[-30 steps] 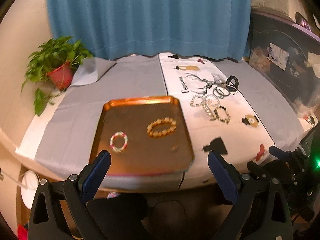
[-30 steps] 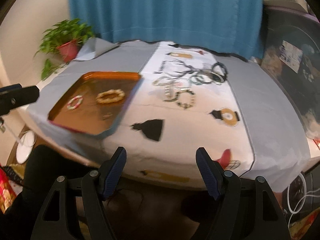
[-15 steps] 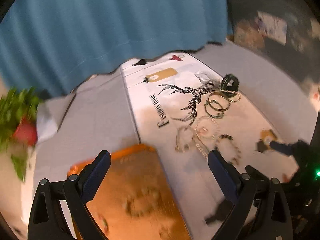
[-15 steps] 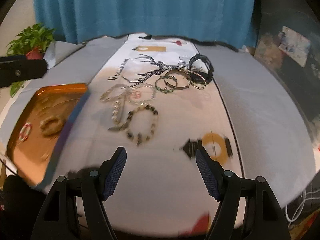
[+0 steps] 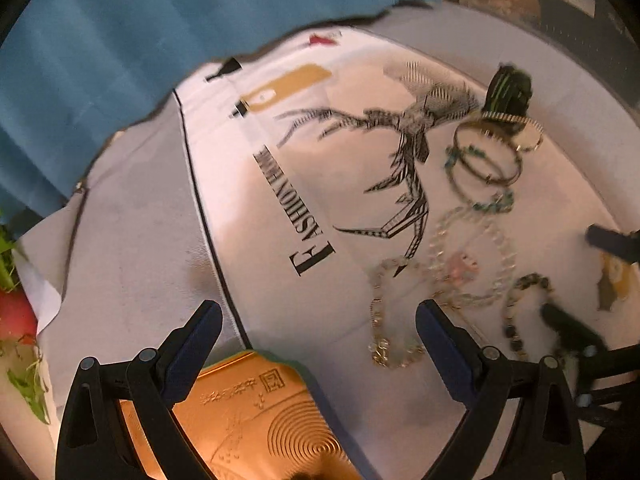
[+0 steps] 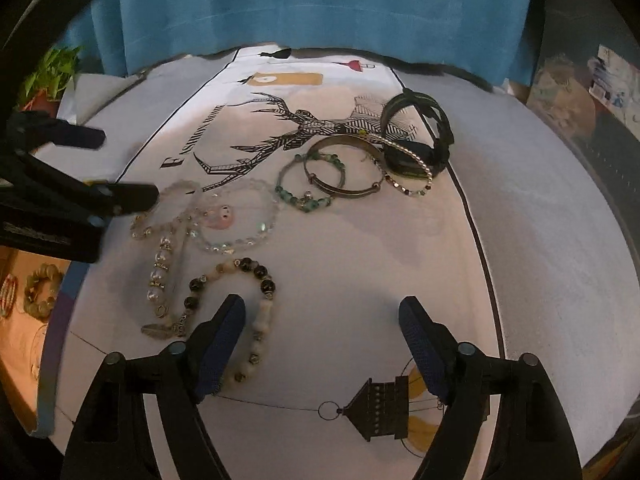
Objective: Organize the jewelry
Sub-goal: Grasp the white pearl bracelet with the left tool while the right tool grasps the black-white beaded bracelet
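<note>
Several bracelets lie on the white printed cloth [image 6: 340, 280]. A dark-and-cream bead bracelet [image 6: 256, 300] lies just ahead of my right gripper [image 6: 320, 324], which is open and empty; its left finger sits beside this bracelet. A clear crystal bracelet [image 6: 240, 220] and a pearl strand [image 6: 162, 276] lie left of it. A green bead bracelet [image 6: 308, 184], a metal bangle [image 6: 344, 168] and a black cuff [image 6: 420, 136] lie farther back. My left gripper [image 5: 318, 332] is open and empty above the orange tray's [image 5: 256, 420] far corner. Two bracelets [image 6: 40, 288] lie in the tray.
A blue curtain [image 6: 312, 8] hangs behind the table. A potted plant [image 6: 44, 80] stands at the far left corner. Grey cloth [image 6: 552, 240] covers the table on both sides of the white runner. Dark furniture [image 6: 600, 100] stands at the right.
Both grippers have moved forward over the table toward the bracelets. The left gripper has passed beyond most of the tray. Both stay open.
</note>
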The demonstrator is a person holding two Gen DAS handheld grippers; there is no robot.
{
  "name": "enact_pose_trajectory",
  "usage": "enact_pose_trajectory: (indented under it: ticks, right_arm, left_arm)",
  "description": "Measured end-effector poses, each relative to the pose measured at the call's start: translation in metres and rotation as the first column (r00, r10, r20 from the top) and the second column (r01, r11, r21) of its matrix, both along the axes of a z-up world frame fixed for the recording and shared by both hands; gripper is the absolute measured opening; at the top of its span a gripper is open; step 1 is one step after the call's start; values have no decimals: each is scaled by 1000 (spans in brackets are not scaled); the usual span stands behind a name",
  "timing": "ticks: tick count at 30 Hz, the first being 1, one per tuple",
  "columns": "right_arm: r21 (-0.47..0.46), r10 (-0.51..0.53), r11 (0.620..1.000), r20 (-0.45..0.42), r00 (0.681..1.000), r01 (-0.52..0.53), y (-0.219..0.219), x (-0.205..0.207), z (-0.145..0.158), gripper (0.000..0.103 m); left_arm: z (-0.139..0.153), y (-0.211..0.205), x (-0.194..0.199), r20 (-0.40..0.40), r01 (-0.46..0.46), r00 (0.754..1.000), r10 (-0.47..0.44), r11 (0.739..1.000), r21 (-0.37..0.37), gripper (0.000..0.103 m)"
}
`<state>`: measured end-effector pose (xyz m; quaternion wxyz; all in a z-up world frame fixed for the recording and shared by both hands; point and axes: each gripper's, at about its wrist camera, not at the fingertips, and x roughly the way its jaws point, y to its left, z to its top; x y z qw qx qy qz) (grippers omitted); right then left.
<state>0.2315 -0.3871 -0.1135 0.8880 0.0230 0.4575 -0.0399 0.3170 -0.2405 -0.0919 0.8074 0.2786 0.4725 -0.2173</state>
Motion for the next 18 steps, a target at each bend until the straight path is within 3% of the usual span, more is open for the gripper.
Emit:
enact_pose_trajectory:
  ticks: [2,8,9,11,12,13,14,15,18]
  right_arm:
    - [-1,-4,1000,11,1000,4,-2,-4,-1,81]
    - [-8,3,1000,61,998,-3,-3,-13,-4,81]
    - [-9,2,1000,61,998,-1,-3,-13,-4,81]
    - [-10,11,1000,64,998,-11,-1,-13,-3,78]
    - [-9,30,1000,70,997,-30,2,-14,-2,65]
    - [-14,65,998,78,995,-64,8,-14,-1,36]
    - [-22,106,994,81,991,-104,14,-14,0,18]
    - [-45,122,992,69,990,-119,21,-12,1,9]
    - [10,134,991,46,990,-135,21,-10,9,9]
  left_arm:
    - [-10,-1,5,-38,9,999,-8,1000,14,91]
    - [-14,5,12,-76,-9,997,5,999,-49,87]
    - [-14,5,12,-79,-8,997,4,999,-53,85]
    - [-12,5,10,-103,-1,995,-8,997,-78,69]
    - [-11,4,9,-134,10,991,-25,994,-108,43]
    - [-10,2,8,-180,25,982,-51,989,-147,12]
    - [-8,0,7,-195,26,979,-57,987,-156,6]
    - [-7,-2,7,-196,12,980,-41,989,-146,5]
    - [7,-1,1,-194,-10,981,-27,982,-191,5]
